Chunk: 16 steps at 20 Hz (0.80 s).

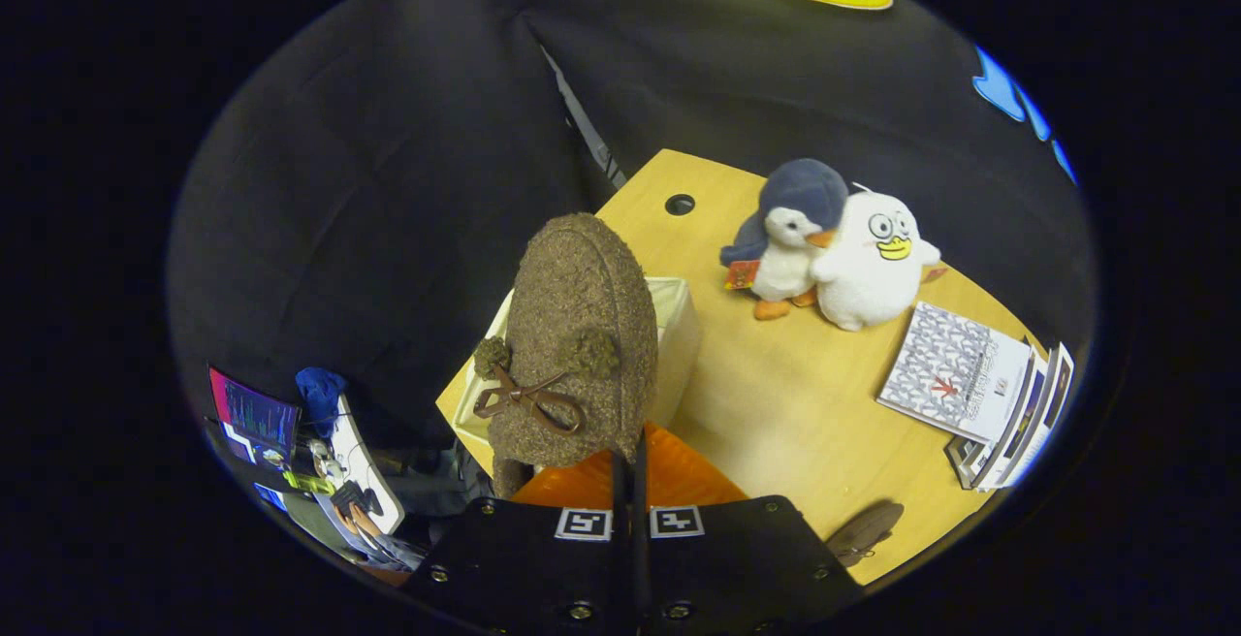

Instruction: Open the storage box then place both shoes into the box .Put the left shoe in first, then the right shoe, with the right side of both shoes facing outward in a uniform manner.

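The tongs (630,466) are pressing together on the rear rim of a brown fuzzy shoe (580,345), carrying it toe-up in the air just ahead of them. The shoe is hanging over the open, pale storage box (679,326), which is sitting at the worktop's (795,403) near left corner. A dark bow with small pompoms is showing on the shoe's upper. An orange surface, possibly the box's lid (679,476), is lying just under the fingers; what it is cannot be told for sure.

The shoe is looking soft and light, with a plush skin that is likely giving under the pinch, so the firmer rim or heel edge seems the better hold than the fluff. Whether this is the left or right shoe cannot be told.

Beyond the box, two plush toys, a penguin (790,238) and a white duck (873,263), are standing touching near the far edge, and a stack of booklets (979,394) is lying by the right edge.
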{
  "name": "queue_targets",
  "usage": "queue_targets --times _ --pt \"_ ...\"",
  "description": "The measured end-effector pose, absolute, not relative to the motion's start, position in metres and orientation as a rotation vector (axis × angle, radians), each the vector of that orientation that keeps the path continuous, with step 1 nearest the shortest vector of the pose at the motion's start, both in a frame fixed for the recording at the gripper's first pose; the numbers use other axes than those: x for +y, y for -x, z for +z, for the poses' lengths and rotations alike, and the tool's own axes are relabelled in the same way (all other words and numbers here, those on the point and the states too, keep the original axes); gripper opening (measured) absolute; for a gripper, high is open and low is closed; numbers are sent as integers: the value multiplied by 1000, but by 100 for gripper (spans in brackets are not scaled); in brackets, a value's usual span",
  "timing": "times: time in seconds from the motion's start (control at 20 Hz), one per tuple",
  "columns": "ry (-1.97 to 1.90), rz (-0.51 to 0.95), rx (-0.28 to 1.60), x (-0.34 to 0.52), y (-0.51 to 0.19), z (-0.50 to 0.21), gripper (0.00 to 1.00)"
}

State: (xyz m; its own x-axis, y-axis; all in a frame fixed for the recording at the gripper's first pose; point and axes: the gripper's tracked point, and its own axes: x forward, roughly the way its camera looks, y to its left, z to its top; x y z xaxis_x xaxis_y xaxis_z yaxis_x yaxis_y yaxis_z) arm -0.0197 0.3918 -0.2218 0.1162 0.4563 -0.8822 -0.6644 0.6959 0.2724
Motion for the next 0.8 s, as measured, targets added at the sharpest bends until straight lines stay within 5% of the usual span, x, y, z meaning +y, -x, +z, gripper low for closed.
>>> queue_targets --times 0.8 --pt "467 900 1312 466 25 -319 1"
